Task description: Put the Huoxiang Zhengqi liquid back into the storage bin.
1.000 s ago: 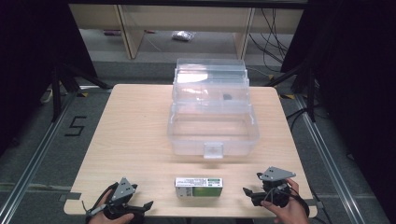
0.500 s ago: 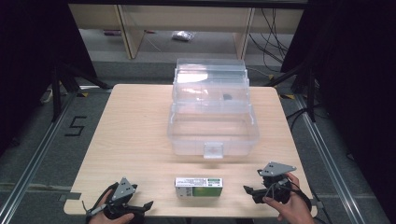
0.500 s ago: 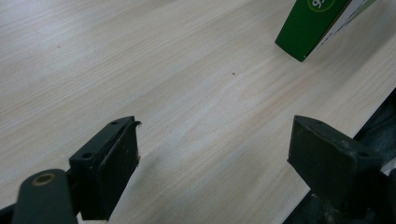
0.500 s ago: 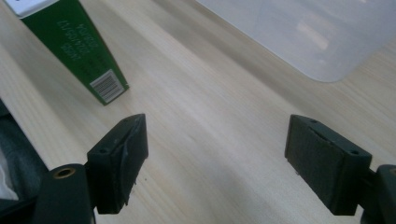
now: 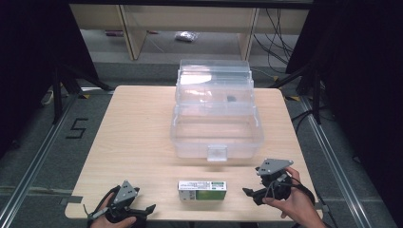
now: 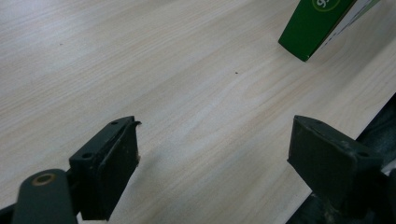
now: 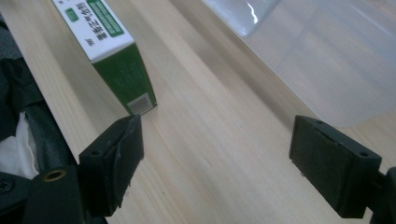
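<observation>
The green-and-white box (image 5: 202,190) lies flat near the front edge of the desk (image 5: 138,128), between the two grippers. The left gripper (image 5: 145,209) rests beside it, fingers spread wide and empty. The right gripper (image 5: 251,194) has just been opening its fingers, nothing between them, near the clear plastic bin (image 5: 216,128).

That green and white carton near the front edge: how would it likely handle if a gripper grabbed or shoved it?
The green and white carton looks like thin printed card lying flat on its broad face, so it probably will not tip or roll. It is likely light and may slide on the smooth wooden table when nudged. Its walls could dent under a hard squeeze.
</observation>
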The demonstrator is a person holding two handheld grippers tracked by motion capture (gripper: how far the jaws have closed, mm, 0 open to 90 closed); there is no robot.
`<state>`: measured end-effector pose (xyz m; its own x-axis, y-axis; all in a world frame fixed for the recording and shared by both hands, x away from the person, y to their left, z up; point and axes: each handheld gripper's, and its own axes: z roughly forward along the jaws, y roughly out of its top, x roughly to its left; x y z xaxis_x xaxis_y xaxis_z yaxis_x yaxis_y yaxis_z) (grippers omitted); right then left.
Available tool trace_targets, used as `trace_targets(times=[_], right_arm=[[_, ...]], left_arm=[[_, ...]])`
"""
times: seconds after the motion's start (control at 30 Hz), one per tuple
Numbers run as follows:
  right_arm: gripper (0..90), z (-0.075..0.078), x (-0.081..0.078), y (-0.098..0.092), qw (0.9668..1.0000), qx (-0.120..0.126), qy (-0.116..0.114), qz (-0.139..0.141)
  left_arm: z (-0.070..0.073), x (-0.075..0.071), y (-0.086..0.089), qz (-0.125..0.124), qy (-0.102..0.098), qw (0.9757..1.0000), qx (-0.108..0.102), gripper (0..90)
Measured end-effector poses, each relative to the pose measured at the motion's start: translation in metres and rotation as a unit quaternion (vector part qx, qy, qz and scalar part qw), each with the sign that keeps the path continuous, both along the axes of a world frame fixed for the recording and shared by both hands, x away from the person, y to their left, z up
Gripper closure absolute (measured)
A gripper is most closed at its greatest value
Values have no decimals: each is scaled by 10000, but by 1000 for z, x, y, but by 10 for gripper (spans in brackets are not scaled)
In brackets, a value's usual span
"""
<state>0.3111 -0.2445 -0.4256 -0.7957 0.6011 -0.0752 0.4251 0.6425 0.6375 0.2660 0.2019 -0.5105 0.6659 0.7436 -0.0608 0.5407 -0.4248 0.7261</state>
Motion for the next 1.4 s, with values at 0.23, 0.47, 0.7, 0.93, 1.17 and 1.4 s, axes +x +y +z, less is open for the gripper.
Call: trace_targets(times=[0.23, 0.47, 0.7, 0.93, 1.17, 1.4], right_arm=[[195, 9, 0, 16, 9993, -37, 79, 356], [198, 20, -1, 33, 9971, -325, 47, 685], [205, 25, 3, 53, 9939, -520, 89, 966], [210, 28, 5, 74, 9888, -740, 194, 1280], [216, 27, 12, 94, 9842, -960, 251, 1464], [229, 24, 15, 114, 9775, -1237, 347, 1676]], left_arm=[[0, 0, -1, 66, -7, 10000, -46, 155], [-1, 0, -1, 85, -32, 9999, -113, 155], [0, 0, 0, 41, 28, 10000, -24, 155], [-1, 0, -1, 134, -16, 9999, -68, 155], [-1, 0, -1, 130, -15, 9999, -81, 155], [0, -1, 0, 65, 10, 10000, -69, 155]])
